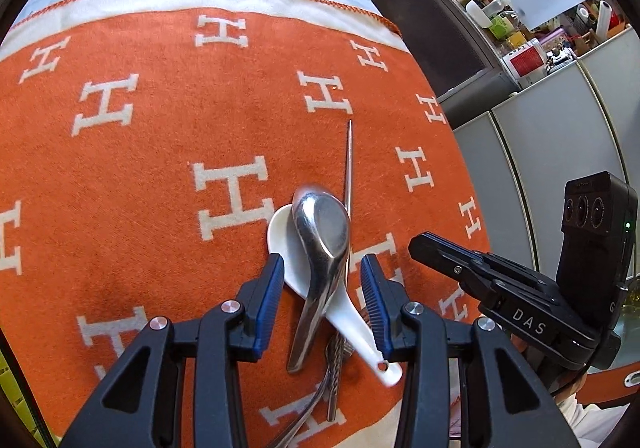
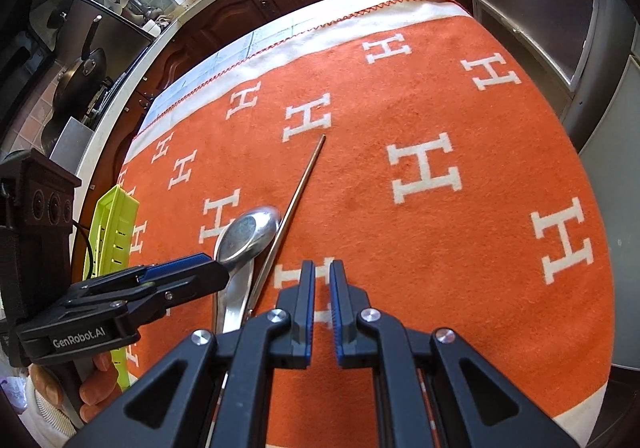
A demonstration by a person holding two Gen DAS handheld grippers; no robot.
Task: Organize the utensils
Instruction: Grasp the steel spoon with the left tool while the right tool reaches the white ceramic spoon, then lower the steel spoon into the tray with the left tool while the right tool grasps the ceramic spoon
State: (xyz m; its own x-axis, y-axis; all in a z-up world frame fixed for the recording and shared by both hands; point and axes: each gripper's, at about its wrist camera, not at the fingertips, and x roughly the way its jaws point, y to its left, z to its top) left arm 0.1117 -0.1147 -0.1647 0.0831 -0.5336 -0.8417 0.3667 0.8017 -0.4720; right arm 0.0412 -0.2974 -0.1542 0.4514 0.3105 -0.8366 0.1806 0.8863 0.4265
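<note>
Utensils piled on the orange blanket (image 1: 140,176): steel spoon (image 1: 324,240) lying across white ceramic spoon (image 1: 304,272), thin metal chopstick (image 1: 349,164) just beside. Left gripper (image 1: 322,288) spread around both spoons, pads clear of them. Right gripper (image 2: 322,300) nearly pressed together, empty, beside the chopstick.

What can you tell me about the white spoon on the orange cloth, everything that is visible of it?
The white spoon looks like glossy ceramic, a soup spoon with a deep oval bowl and a short, thick handle that has a small hole near its end. It lies on the orange cloth, bowl away from the camera, handle slanting toward the lower right. A metal spoon rests on top, crossing it and hiding most of its bowl. It lies between the jaws of the left gripper, whose pads do not press it. The right wrist view hides it.
</note>
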